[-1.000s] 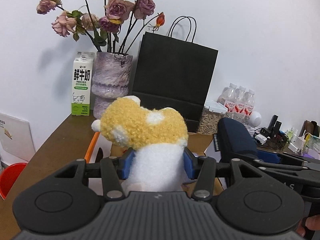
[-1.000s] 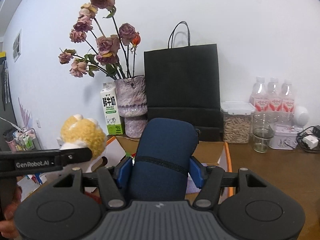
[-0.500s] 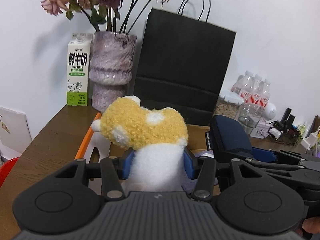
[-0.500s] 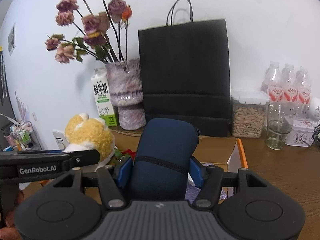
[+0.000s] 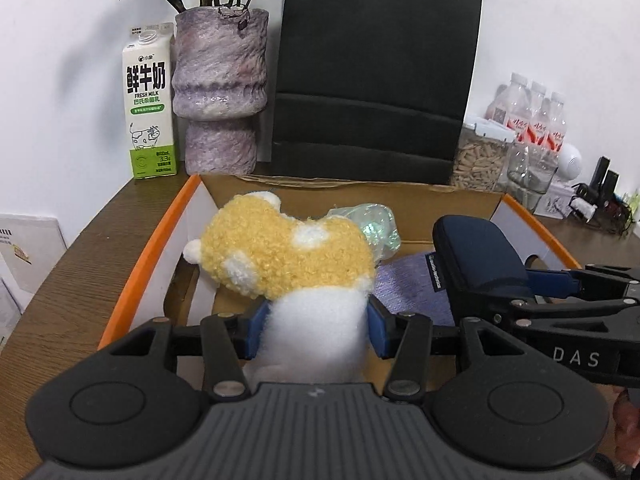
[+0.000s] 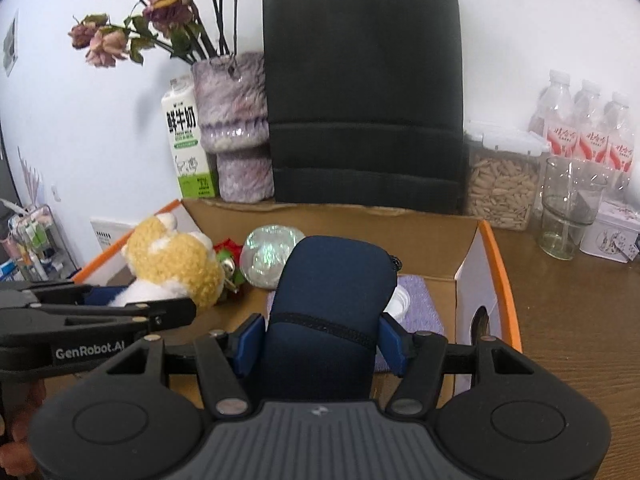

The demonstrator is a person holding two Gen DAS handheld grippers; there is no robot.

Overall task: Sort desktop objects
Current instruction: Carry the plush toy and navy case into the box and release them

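Milk carton (image 5: 150, 104) and purple vase (image 5: 220, 88) stand at far left. Left gripper (image 5: 316, 330) pinches a yellow plush toy (image 5: 288, 256) above the cardboard box (image 5: 452, 204); beside it, right gripper (image 6: 320, 344) clamps a navy pouch (image 6: 332, 304).

Bright, even indoor light in two fisheye views.

Soft grey shadows fall left of the vase (image 5: 219, 76) and carton (image 5: 149, 105) on the white wall (image 5: 60, 80). The bag (image 6: 363, 88) reads as a dark, nearly detail-free mass. Straight edges bow near the rims, and the corners go black. Both views are sharp, with slight softness at the outer edges.
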